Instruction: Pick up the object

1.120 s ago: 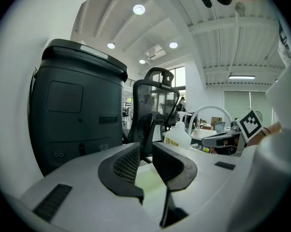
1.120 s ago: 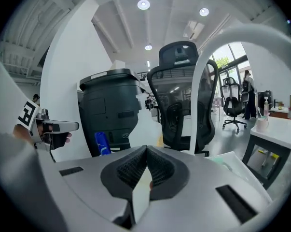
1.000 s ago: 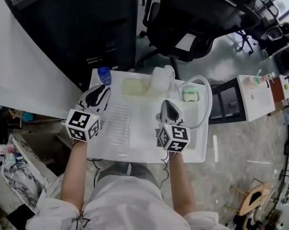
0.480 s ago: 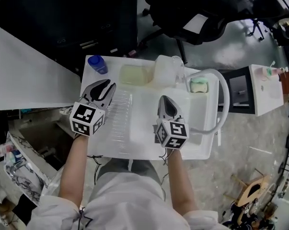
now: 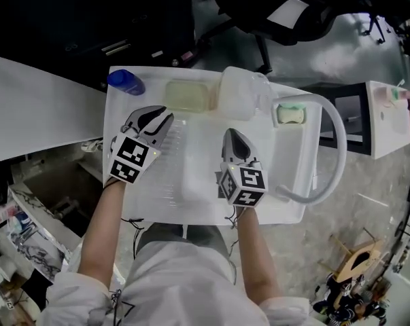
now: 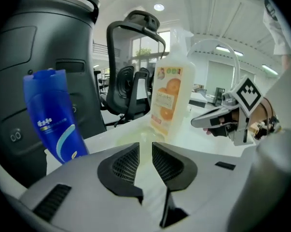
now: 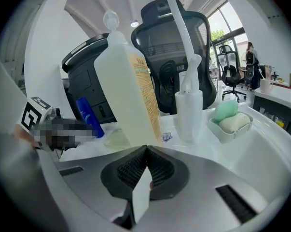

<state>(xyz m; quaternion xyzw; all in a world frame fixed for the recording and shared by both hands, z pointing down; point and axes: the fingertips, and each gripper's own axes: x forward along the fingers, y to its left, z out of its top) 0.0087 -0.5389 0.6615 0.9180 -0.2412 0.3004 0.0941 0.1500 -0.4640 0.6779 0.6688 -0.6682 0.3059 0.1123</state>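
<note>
Looking down in the head view, the tall detergent bottle stands at the far edge of the white sink top. A blue bottle is well to its left and a soap dish just to its right. The right gripper hovers just short of the detergent bottle, and the left gripper is off to its left.

The left gripper view shows the left gripper's jaws a narrow slit apart, with nothing between them.

The right gripper view shows the right gripper's jaws pressed together and empty. The detergent bottle is dead ahead, with a white tumbler just right of it. That bottle looks like the thing to lift. The jaws should spread wide first, then close across its narrower faces, low enough not to tip it and clear of the tumbler.
</note>
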